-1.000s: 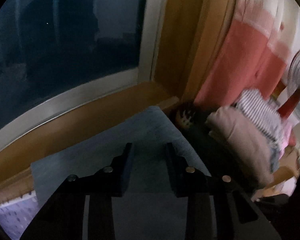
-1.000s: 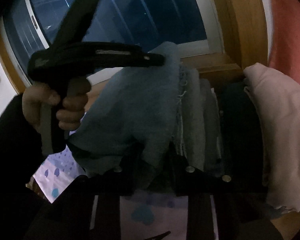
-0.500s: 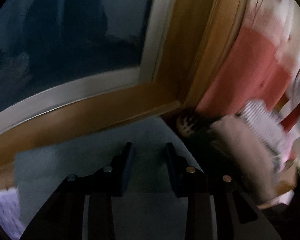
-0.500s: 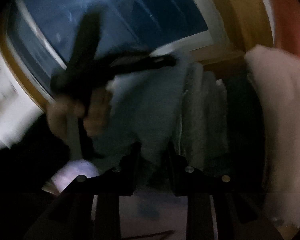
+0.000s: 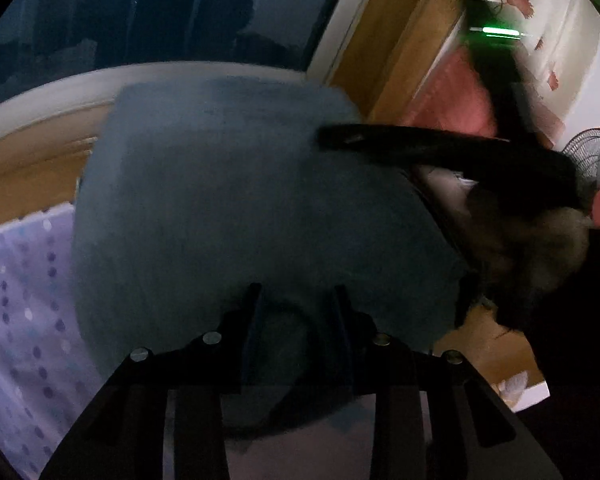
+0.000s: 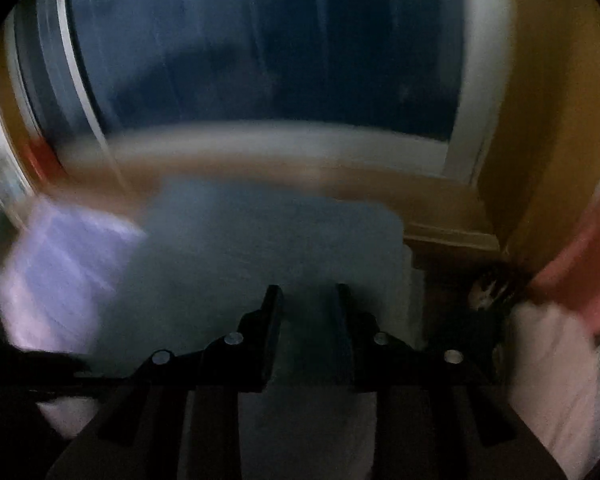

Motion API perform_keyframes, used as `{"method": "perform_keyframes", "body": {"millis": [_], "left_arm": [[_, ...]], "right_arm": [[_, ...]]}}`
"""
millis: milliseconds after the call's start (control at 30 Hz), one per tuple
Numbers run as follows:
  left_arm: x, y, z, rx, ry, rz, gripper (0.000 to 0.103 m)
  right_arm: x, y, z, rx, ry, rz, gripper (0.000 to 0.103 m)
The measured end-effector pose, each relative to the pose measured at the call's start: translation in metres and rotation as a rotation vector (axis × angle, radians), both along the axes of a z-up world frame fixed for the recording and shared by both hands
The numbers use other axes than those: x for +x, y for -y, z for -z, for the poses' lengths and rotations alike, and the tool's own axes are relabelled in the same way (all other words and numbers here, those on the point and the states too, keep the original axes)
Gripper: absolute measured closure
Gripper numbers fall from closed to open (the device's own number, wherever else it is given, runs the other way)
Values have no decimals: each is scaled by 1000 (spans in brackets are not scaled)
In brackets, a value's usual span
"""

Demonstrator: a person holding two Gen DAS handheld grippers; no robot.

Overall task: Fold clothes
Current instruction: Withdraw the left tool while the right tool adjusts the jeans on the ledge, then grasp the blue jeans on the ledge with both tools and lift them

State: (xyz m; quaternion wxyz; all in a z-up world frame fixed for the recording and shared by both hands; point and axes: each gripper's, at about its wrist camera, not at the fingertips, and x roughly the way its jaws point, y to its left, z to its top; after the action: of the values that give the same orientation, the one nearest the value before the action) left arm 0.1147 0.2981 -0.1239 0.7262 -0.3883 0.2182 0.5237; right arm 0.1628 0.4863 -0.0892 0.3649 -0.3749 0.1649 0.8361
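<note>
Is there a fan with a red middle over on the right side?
Yes, the left wrist view shows a fan with a wire cage and a red middle at the right edge.
</note>
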Motion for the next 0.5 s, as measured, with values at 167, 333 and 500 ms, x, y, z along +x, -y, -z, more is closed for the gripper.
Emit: {"method": "perform_keyframes", "body": {"millis": [167,333,500], "left_arm": [[2,8,7,2,28,-24,72],[-22,13,19,-13,254,-77,72],[-26,36,-17,113,126,-114,71]], "right_arm": [[-21,4,18,122,108,8,81],[-17,19,21,188,95,21,81],[5,41,-6,160,41,69,79]]}}
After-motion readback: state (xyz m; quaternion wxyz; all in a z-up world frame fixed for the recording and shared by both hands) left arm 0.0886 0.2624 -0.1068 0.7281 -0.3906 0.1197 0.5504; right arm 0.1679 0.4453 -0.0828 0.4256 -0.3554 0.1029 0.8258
